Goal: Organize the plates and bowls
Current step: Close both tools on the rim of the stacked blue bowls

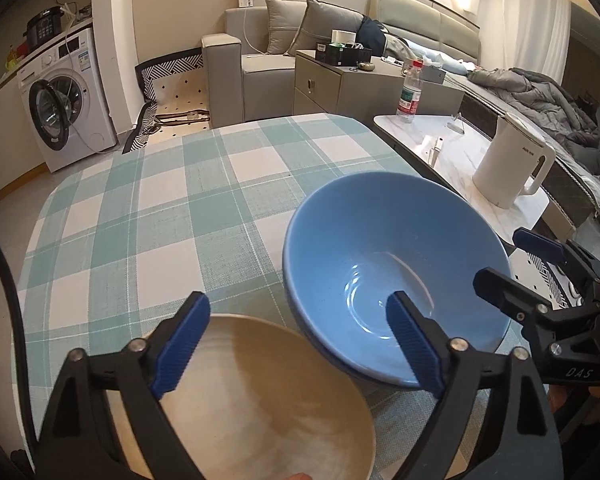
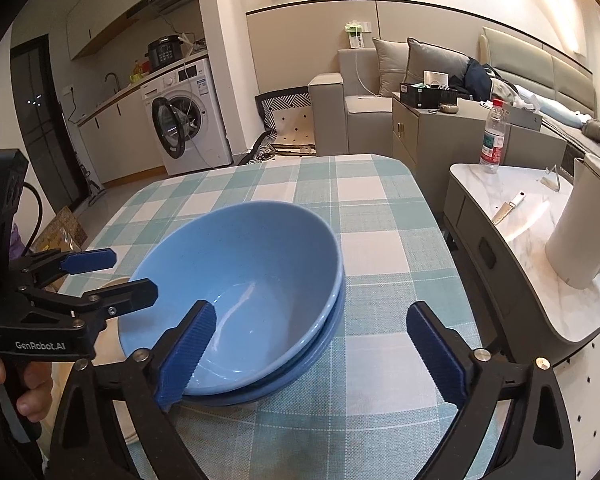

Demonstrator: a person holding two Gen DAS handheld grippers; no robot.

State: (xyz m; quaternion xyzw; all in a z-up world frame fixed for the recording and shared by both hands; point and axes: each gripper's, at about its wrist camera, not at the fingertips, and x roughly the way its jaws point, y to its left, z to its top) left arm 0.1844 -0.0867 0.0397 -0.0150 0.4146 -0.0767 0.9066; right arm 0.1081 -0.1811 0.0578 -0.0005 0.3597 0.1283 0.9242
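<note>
- On the checked tablecloth (image 1: 148, 216), at the near edge, sit the task's things: a beige bowl (image 1: 260, 400) to the left and a blue bowl (image 1: 396, 264) to its right, the two just beside each other.
- Left side first: the left gripper (image 1: 296, 348) points steeply down over the gap between the two bowls. Its jaws are spread wide and hold nothing. Its left pad (image 1: 180, 344) hangs over the beige bowl's far rim, and its right pad (image 1: 416, 344) stands inside the blue bowl's near wall; whether either pad touches the ware I cannot tell.
- In the right wrist view the left gripper (image 2: 116, 276) comes in from the left edge, tilted, with a hand (image 2: 28, 384) wrapped round its grip below.
- Middle: the blue bowl (image 2: 244, 292) rests nested in a second blue bowl (image 2: 324, 336), of which only a rim band shows under it. The upper one sits tilted, its far rim higher.
- Right side: the right gripper (image 2: 312, 352) also slants down at the table, jaws spread wide and empty. Its left pad (image 2: 188, 352) lies at the blue bowl's near rim, and its right pad (image 2: 436, 356) hangs over bare cloth, clear of the bowls.
- From the left wrist view the right gripper (image 1: 516, 264) reaches in from the right edge, beside the blue bowl's right rim.
- Farther right, apart from the cloth, a marble side table (image 2: 512, 200) carries a white kettle (image 2: 584, 228) and a water bottle (image 2: 494, 136).
</note>
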